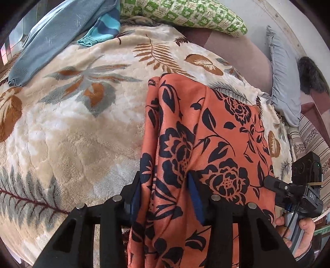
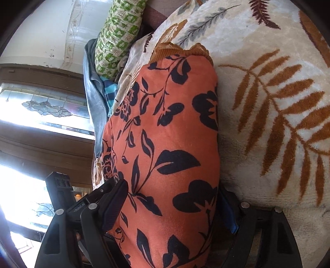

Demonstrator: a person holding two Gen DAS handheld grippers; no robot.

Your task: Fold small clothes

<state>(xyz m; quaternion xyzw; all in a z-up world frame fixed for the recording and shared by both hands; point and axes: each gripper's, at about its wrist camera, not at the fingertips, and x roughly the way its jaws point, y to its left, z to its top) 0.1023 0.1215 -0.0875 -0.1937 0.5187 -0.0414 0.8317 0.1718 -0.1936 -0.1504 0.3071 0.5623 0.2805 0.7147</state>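
Garment (image 1: 202, 134), orange with black flowers, lay draped on leaf-print blanket (image 1: 72, 123), long axis running straight ahead from both grippers. Left gripper (image 1: 165, 193) clenched on near edge, cloth bunched between fingers. Right gripper (image 2: 175, 208) likewise grasping near edge, alongside left one. Far end pointed toward green pillow (image 1: 185, 14).

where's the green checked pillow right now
The green checked pillow lies at the far edge of the leafy blanket, beyond the orange flowered cloth, beside the blue clothes.
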